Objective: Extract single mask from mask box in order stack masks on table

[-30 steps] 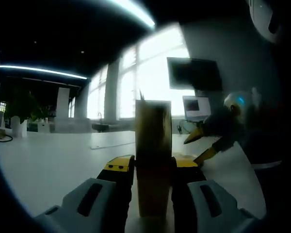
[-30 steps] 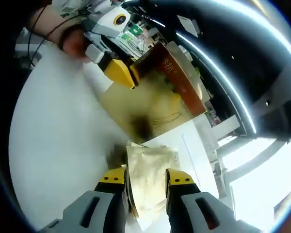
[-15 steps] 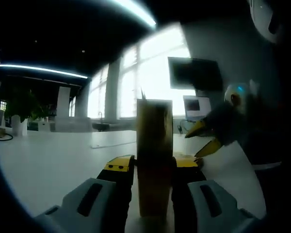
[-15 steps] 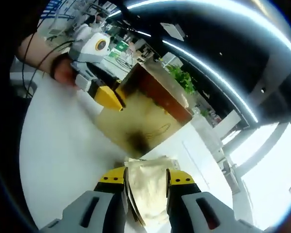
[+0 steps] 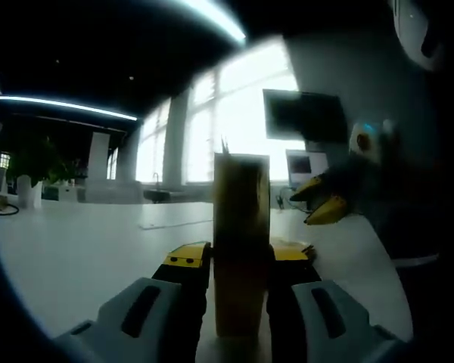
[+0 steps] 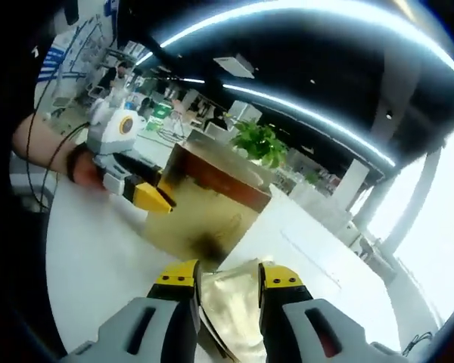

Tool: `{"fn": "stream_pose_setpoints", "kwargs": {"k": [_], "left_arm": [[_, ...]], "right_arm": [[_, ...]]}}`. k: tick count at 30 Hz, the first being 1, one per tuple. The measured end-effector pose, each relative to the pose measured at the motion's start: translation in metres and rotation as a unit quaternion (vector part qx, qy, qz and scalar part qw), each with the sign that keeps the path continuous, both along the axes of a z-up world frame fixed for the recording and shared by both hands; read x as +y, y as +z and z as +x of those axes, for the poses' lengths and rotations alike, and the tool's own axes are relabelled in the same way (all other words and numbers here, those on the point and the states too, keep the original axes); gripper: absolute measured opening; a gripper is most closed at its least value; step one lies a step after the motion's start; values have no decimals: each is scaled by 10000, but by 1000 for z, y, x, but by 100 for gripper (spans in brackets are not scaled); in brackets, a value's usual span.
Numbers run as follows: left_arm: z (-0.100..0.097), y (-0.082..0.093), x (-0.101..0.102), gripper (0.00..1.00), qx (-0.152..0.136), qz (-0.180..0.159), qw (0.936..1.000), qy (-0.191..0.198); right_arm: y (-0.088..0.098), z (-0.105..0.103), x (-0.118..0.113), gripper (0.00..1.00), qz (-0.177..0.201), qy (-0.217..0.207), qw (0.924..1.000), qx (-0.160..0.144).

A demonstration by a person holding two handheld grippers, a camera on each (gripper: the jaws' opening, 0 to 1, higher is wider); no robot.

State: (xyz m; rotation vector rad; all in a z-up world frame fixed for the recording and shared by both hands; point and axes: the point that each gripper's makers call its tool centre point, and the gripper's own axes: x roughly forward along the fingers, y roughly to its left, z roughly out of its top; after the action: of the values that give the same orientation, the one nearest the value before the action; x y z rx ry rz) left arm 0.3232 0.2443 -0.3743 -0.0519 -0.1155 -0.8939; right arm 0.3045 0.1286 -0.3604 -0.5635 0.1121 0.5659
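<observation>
The mask box [image 5: 240, 249], a tall brown-gold carton, stands upright on the white table [image 5: 76, 249] with my left gripper [image 5: 240, 259] shut on its sides. In the right gripper view the same box [image 6: 212, 208] sits just ahead, the left gripper [image 6: 150, 195] clamped on its left side. My right gripper [image 6: 228, 274] is shut on a single pale gold wrapped mask [image 6: 233, 306], held clear of the box and above the table [image 6: 98, 257]. From the left gripper view, the right gripper [image 5: 323, 201] hovers to the right of the box, its yellow tips close together.
A person's hand [image 6: 57, 151] holds the left gripper. A dark monitor [image 5: 303, 113] and a small screen [image 5: 306, 166] stand beyond the box, before bright windows. A green plant [image 6: 261, 140] stands behind the box. White table spreads left of the box.
My right gripper has lifted and drawn back from the box with the mask in it, and its view has tilted up. The left gripper and box have stayed still.
</observation>
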Motion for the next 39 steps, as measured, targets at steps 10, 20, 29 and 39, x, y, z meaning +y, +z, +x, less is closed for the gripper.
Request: {"fn": "stream_pose_setpoints", "kwargs": {"k": [10,20,29,39], "left_arm": [[3,-1,3,22,-28,10,10000,67],[1,-3,-1,21,-18,89,9999,52],[1,-1,-1,21,-180,164,9997,51],[6,0,2,24,-176,160,9996,133]], "right_arm": [[14,17,-32,24,1802,-507,9817,345],[13,19,-49,23,2328,-743,9693,289],[27,19,-55,23,2716,-742,9594,161],[49,21,-63,24,2671,-626,9616,-43]]}}
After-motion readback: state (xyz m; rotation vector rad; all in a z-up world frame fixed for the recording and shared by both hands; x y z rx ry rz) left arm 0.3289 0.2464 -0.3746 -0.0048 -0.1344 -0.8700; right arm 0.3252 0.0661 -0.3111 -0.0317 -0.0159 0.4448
